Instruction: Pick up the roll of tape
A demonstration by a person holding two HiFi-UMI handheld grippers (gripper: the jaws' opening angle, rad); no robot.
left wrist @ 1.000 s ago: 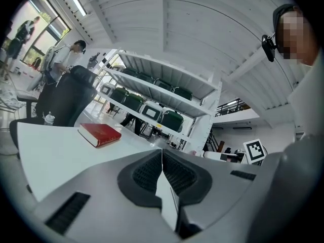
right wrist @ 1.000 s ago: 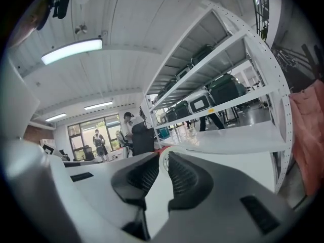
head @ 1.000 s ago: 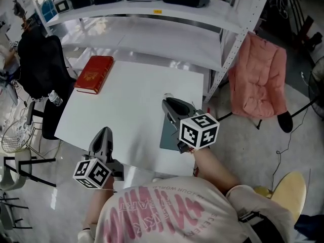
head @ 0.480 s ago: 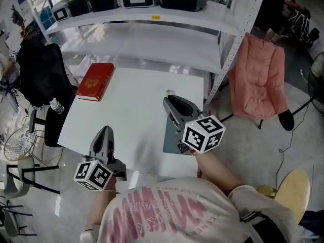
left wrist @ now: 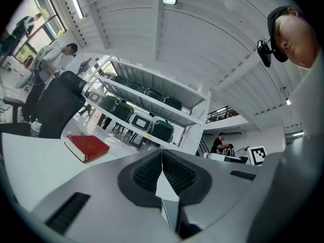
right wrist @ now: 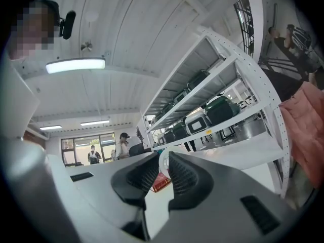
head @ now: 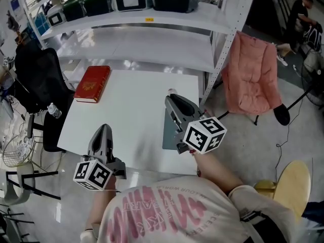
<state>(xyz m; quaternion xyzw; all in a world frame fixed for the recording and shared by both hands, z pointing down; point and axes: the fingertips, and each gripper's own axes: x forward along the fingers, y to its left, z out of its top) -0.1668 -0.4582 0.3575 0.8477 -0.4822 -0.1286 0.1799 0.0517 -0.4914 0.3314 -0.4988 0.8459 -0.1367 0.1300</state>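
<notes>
Right of the red book point(head: 93, 83), my right gripper point(head: 170, 99) clamps the roll of tape point(right wrist: 161, 164) — left gripper point(head: 104, 129) has its jaws together.

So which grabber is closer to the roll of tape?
Right. The right gripper is clamped on the roll of tape; the left gripper hangs apart from it, shut and empty, over the near edge of the table.
</notes>
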